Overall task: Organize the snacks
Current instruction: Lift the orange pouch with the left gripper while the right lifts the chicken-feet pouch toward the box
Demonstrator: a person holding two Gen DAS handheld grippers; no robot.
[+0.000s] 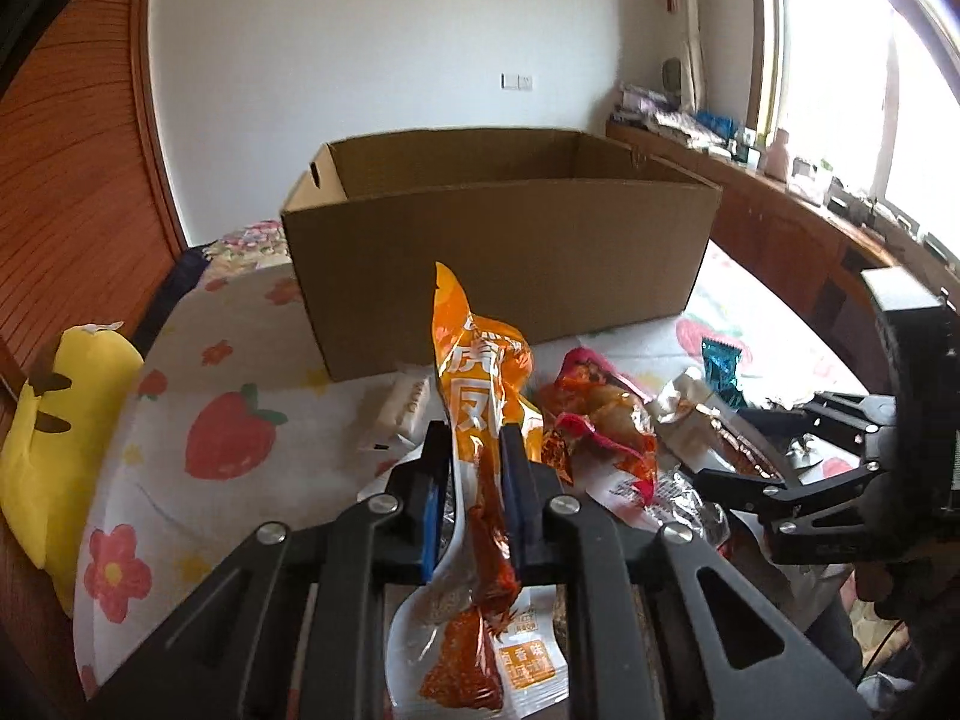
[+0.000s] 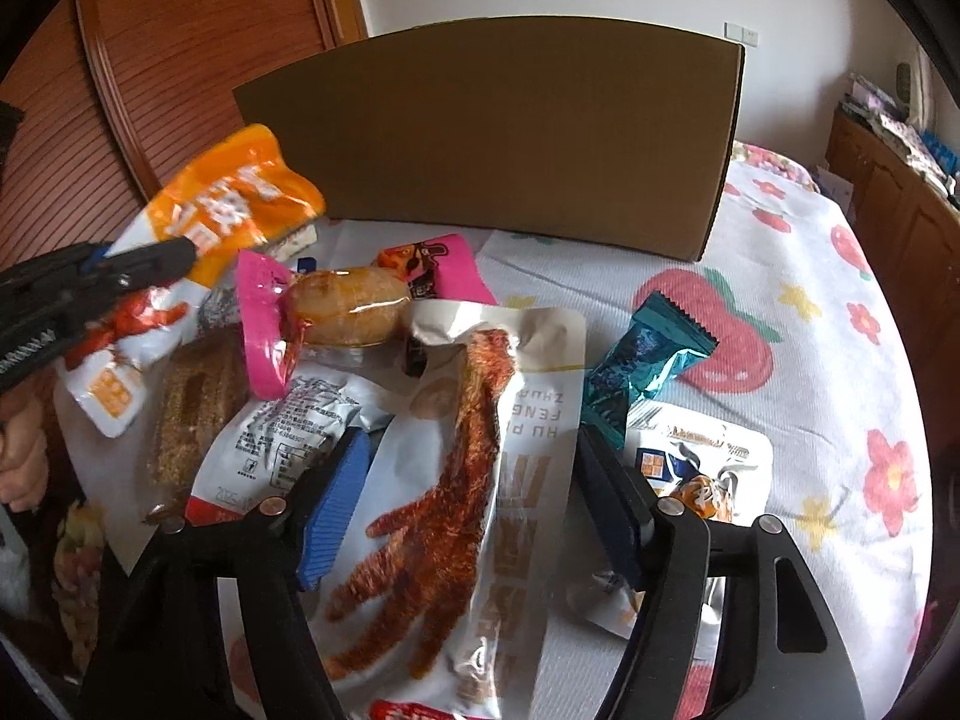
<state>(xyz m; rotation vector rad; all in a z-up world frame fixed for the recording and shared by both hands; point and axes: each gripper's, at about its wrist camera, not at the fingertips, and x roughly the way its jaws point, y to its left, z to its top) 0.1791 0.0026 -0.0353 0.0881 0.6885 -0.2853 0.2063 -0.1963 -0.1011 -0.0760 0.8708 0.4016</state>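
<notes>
Grip on the orange snack packet (image 1: 480,396) is complete: the left gripper (image 1: 474,450) has its two pads pressed against the packet's narrow middle, so the film bunches there and the printed top stands upright above the jaws while the lower end hangs below them. Holding it at the waist keeps the packet clear of the pile beneath. The right wrist view shows the same packet (image 2: 222,204) raised at the left, above the other snacks. The right gripper (image 2: 474,480) stands with its jaws apart, straddling the white chicken-feet packet (image 2: 480,420), whose edges lie between the pads without being pressed; this placement suits a pickup of that packet. Around it lie a pink-wrapped snack (image 2: 342,300), a teal wrapper (image 2: 636,366) and further packets, all on the strawberry-print bedcover (image 2: 810,360). The open cardboard box (image 1: 498,240) stands just behind the pile, presumably the destination. A yellow plush toy (image 1: 54,420) lies apart at the bed's left edge.
</notes>
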